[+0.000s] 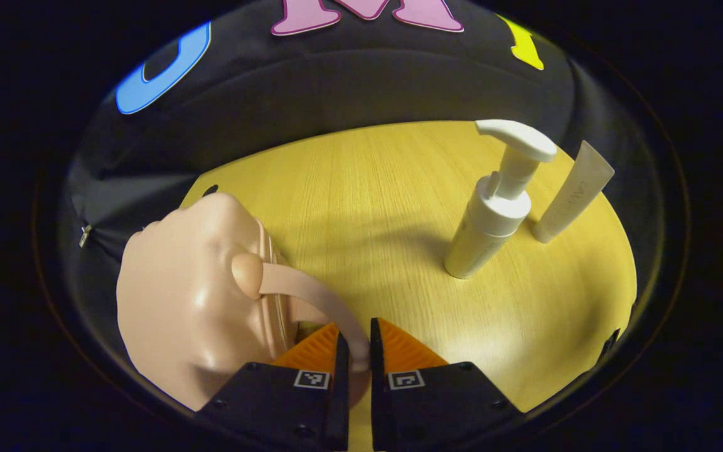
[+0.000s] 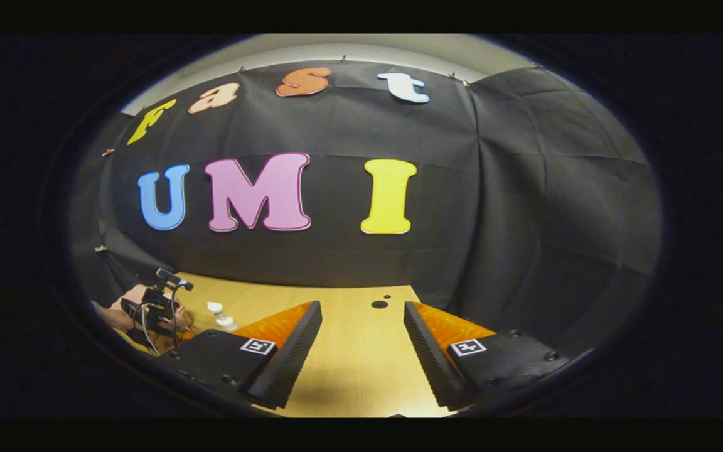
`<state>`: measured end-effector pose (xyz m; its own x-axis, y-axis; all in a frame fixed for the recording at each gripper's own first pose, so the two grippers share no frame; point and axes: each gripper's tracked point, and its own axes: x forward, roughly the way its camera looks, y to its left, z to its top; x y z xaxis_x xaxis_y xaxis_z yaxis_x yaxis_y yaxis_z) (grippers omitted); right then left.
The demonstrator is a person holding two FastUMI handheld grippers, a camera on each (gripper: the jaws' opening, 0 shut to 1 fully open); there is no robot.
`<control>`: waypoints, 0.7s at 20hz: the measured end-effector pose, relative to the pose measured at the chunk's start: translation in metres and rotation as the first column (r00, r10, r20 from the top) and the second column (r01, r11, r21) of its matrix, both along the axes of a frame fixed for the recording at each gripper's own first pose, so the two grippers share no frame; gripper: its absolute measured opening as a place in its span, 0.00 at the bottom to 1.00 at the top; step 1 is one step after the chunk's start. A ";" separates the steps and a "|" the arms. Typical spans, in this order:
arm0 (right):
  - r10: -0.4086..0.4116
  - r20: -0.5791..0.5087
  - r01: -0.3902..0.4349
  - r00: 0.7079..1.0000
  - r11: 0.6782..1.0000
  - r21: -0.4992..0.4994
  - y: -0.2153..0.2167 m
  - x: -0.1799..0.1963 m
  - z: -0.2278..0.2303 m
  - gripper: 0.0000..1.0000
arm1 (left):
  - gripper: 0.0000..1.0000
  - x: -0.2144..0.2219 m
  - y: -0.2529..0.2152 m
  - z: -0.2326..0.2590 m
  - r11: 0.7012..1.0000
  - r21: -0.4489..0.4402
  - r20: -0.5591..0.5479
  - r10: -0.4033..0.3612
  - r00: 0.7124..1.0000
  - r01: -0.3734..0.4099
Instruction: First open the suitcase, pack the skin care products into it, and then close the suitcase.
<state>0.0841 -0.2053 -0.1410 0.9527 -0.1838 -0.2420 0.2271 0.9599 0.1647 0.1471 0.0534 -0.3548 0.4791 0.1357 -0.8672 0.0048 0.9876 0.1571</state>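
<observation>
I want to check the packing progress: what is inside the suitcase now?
The inside cannot be seen: the suitcase looks closed. The left gripper has its jaws shut on its handle. The pump bottle and tube stand on the table.

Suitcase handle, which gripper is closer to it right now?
Left. The left gripper is clamped on the suitcase handle; the right gripper hangs open over bare table, apart.

From the left gripper view we look steeply down, close over the table (image 1: 368, 188). From the right gripper view we sit low, facing the wall. Both share the pump bottle (image 1: 493, 213) (image 2: 222, 319), at eight o'clock there.
</observation>
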 end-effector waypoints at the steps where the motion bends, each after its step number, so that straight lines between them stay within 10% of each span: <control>1: -0.007 -0.001 0.007 1.000 1.000 0.001 0.004 0.003 0.001 0.85 | 0.17 0.000 -0.001 0.011 1.000 -0.027 -0.008 0.008 1.000 -0.008; 9: 0.063 0.007 -0.063 0.998 0.998 -0.032 0.062 0.034 0.012 0.85 | 0.14 -0.018 0.027 0.138 0.990 -0.026 0.119 -0.132 0.984 0.136; 14: 0.133 0.037 -0.132 0.990 0.991 -0.025 0.105 0.056 0.022 0.85 | 0.14 -0.030 0.103 0.222 0.998 -0.037 0.243 -0.034 0.969 0.044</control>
<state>0.1398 -0.1006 -0.1192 0.9776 -0.0600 -0.2016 0.0911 0.9847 0.1487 0.1176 0.1565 -0.1331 0.6801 0.0786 -0.7289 0.0102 0.9931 0.1166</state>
